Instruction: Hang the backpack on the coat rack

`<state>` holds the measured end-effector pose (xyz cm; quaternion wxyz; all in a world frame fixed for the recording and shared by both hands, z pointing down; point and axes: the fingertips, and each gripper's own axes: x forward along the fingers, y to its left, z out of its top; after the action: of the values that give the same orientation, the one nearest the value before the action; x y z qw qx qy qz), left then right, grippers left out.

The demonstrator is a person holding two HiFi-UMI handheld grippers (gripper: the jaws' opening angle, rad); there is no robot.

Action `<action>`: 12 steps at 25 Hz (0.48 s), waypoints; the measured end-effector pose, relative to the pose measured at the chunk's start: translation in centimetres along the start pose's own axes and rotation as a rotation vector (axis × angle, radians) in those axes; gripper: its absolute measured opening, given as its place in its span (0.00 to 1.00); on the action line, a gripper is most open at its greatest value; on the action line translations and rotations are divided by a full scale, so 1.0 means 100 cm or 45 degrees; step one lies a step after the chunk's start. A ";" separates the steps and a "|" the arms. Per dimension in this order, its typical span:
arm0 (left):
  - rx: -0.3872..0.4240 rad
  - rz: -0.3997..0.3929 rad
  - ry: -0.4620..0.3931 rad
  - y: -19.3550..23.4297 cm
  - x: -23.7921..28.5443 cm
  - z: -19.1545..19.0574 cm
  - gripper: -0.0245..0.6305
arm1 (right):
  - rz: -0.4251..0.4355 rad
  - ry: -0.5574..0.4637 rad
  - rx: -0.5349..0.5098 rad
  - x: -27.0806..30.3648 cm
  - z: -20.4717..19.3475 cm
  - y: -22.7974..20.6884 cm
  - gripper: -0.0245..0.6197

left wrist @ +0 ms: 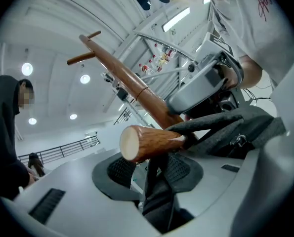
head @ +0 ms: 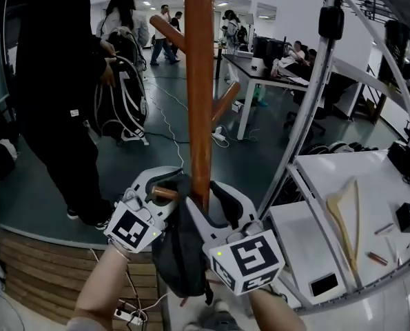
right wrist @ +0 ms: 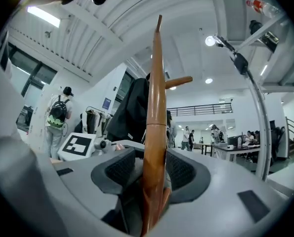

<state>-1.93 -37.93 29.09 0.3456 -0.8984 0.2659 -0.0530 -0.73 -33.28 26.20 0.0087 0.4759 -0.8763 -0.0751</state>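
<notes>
Basically the hang-and-release step. Backpack (head: 180, 257) hangs dark and slack against the lower coat rack (head: 199, 81), between the two grippers, with its strap (left wrist: 221, 125) looped over a low wooden peg (left wrist: 151, 143). Left gripper (left wrist: 151, 174): jaws apart, peg end poking out above them. A run of strap drops down between the pads with light showing on one side, so it looks unclamped. Right gripper (right wrist: 151, 174): jaws wide apart, straddling the rack's pole (right wrist: 155, 132) and gripping nothing; dark bag fabric sits low behind the pads. Judgement: the strap looks seated on the peg, so the task is nearly done. The next move calls for drawing both grippers back level without snagging the strap or dragging it off the peg tip, with the right one clearing the pole first. Whether the peg carries the full weight cannot be told.
</notes>
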 end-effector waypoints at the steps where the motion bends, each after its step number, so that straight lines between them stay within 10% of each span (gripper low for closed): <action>1: 0.015 0.001 -0.012 -0.005 0.004 0.004 0.28 | -0.036 0.000 -0.007 0.003 0.000 -0.006 0.32; 12: -0.050 0.047 -0.172 -0.025 0.006 0.017 0.17 | -0.111 -0.032 -0.048 0.010 0.003 -0.035 0.29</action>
<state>0.13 -35.65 29.44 0.3462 -0.9014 0.2594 0.0193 1.64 -35.96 25.37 0.0034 0.5123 -0.8532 -0.0980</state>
